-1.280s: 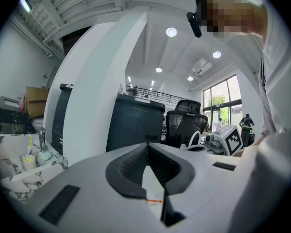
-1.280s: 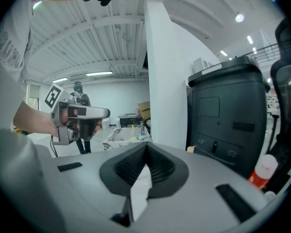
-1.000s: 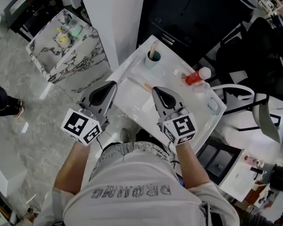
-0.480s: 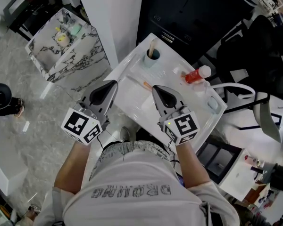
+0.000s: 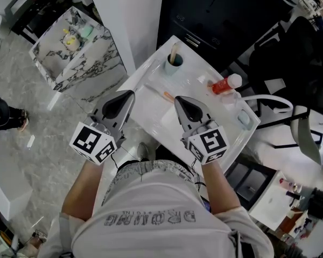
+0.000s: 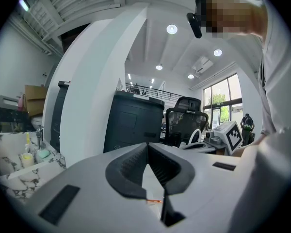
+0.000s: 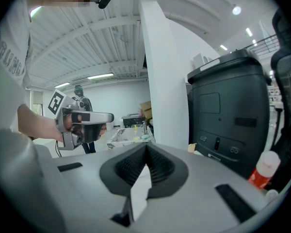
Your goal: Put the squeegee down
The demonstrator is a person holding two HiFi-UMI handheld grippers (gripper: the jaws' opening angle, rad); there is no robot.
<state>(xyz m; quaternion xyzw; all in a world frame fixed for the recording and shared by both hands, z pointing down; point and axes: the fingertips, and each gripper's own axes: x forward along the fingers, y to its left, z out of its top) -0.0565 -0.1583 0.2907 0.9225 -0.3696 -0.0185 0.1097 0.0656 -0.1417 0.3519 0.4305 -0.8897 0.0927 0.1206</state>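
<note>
The person is holding both grippers out over the near edge of the white counter (image 5: 153,114). The left gripper (image 5: 131,93) is hanging over the counter's near-left edge. The right gripper (image 5: 177,99) is hanging over its near middle, tipped slightly down. Each gripper's jaws are pressing together at the tips, with nothing between them.

Compared with a second ago, almost nothing is changing. Both grippers are keeping their places and both are staying closed and empty. The things on the counter are lying where they lay. Only the dark figure (image 5: 1,114) on the floor at far left is shifting a little.

A cup (image 5: 173,66) with a stick in it is standing at the far side of the counter. A red bottle (image 5: 224,86) is lying on its side to the right. A thin orange stick (image 5: 168,96) is lying between the two grippers' tips. A small pale-blue thing (image 5: 243,119) is sitting at the right edge; whether it is the squeegee I cannot tell.
</note>
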